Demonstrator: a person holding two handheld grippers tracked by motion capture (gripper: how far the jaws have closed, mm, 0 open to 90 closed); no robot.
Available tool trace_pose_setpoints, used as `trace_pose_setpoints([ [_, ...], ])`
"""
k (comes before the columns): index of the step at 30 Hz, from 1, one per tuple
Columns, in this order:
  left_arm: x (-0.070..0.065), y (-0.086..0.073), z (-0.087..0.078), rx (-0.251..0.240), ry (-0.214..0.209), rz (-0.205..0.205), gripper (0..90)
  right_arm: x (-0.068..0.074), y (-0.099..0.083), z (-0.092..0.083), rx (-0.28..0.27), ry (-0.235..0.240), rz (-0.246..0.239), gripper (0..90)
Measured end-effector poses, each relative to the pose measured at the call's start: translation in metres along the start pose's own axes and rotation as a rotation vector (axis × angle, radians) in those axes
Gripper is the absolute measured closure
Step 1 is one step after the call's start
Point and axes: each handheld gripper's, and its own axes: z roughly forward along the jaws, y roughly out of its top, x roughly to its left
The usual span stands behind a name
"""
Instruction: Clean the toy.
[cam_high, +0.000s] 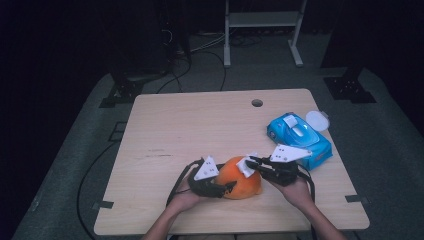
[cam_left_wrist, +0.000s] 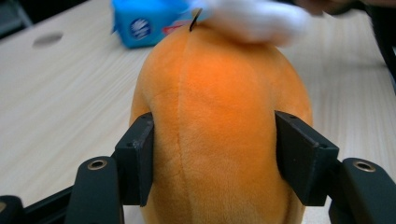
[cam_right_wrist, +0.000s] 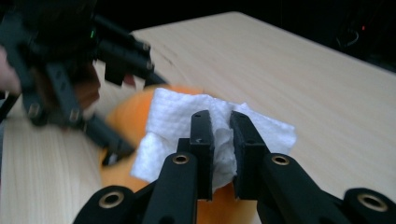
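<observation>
An orange plush toy (cam_high: 240, 181) lies near the table's front edge. My left gripper (cam_high: 227, 189) is shut on it, and in the left gripper view its two black pads (cam_left_wrist: 135, 158) press into the toy's (cam_left_wrist: 219, 93) sides. My right gripper (cam_right_wrist: 222, 135) is shut on a crumpled white wipe (cam_right_wrist: 177, 121), which rests on the top of the toy (cam_right_wrist: 126, 116). From above, the wipe (cam_high: 246, 165) sits on the toy's upper right part, with the right gripper (cam_high: 252, 162) coming in from the right. The wipe (cam_left_wrist: 254, 18) appears blurred in the left gripper view.
A blue wipes pack (cam_high: 300, 137) lies at the table's right edge, close behind my right hand, with a round clear lid (cam_high: 318, 120) beside it. The wooden table (cam_high: 200, 125) has a cable hole (cam_high: 257, 103) near its far edge. Cables trail from both grippers.
</observation>
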Motion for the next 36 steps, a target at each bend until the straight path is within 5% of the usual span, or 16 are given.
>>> trace_pose_setpoints([
  [2, -0.008, 0.005, 0.002, 0.018, 0.014, 0.075, 35.8, 0.000, 0.003, 0.002, 0.005, -0.004, -0.009, 80.0],
  [3, -0.009, 0.007, 0.002, 0.031, 0.024, 0.077, 35.6, 0.000, 0.005, 0.005, 0.018, -0.013, -0.023, 80.0],
  [9, -0.002, 0.001, -0.002, 0.007, -0.033, 0.027, 34.5, -0.013, -0.015, -0.012, 0.040, 0.013, 0.015, 79.9],
  [11, -0.002, 0.002, -0.002, 0.002, -0.051, 0.018, 26.1, -0.014, -0.022, -0.016, 0.042, 0.033, 0.050, 79.9],
  [15, 0.004, 0.007, -0.005, -0.025, -0.085, -0.083, 13.7, -0.012, -0.026, -0.017, 0.045, 0.029, 0.044, 80.0],
  [19, 0.012, 0.002, 0.000, 0.030, -0.137, -0.204, 12.0, -0.010, -0.025, -0.023, 0.057, 0.034, 0.023, 80.0],
  [21, 0.007, 0.004, -0.001, 0.025, -0.108, -0.124, 29.0, -0.004, -0.019, -0.026, 0.049, 0.038, -0.011, 80.0],
  [23, 0.002, 0.008, -0.002, 0.019, -0.097, -0.066, 31.1, -0.002, -0.016, -0.026, 0.046, 0.037, -0.020, 80.0],
  [26, -0.011, 0.014, -0.001, 0.019, -0.071, 0.084, 36.2, 0.012, -0.002, -0.021, 0.017, 0.063, -0.073, 80.0],
  [27, -0.020, 0.017, 0.000, 0.026, -0.074, 0.185, 37.2, 0.020, 0.005, -0.017, 0.009, 0.087, -0.100, 80.0],
  [31, -0.021, 0.015, -0.001, 0.039, -0.069, 0.199, 36.8, 0.027, 0.010, -0.012, 0.057, 0.086, -0.171, 80.0],
  [36, -0.011, 0.013, 0.001, 0.002, -0.092, 0.063, 24.9, 0.014, 0.002, -0.023, 0.075, 0.075, -0.141, 80.0],
])
